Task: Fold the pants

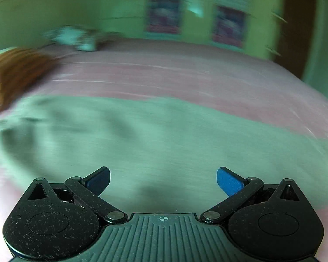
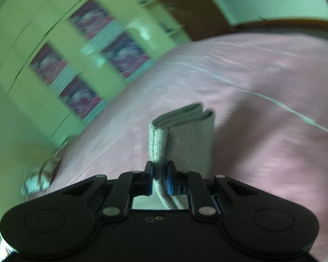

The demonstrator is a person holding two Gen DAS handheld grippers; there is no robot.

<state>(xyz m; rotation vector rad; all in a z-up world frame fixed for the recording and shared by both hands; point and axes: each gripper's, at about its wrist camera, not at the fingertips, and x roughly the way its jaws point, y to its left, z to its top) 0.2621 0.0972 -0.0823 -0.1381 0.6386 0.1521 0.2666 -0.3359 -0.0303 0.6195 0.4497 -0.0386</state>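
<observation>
left hand-held gripper (image 1: 163,182): black, blue pads, silver screws | right hand-held gripper (image 2: 159,180): same

Motion-blurred wall shelves (image 1: 196,15), pillow (image 1: 8,76)

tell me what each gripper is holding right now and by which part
The right gripper is shut on the pants, pinching a folded, layered edge of the grey fabric. The left gripper is open above the cloth and holds nothing.

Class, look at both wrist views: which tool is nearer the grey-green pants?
Right. The right tool is shut on a folded edge of the pants. The left tool is open above the pants, gripping nothing.
</observation>
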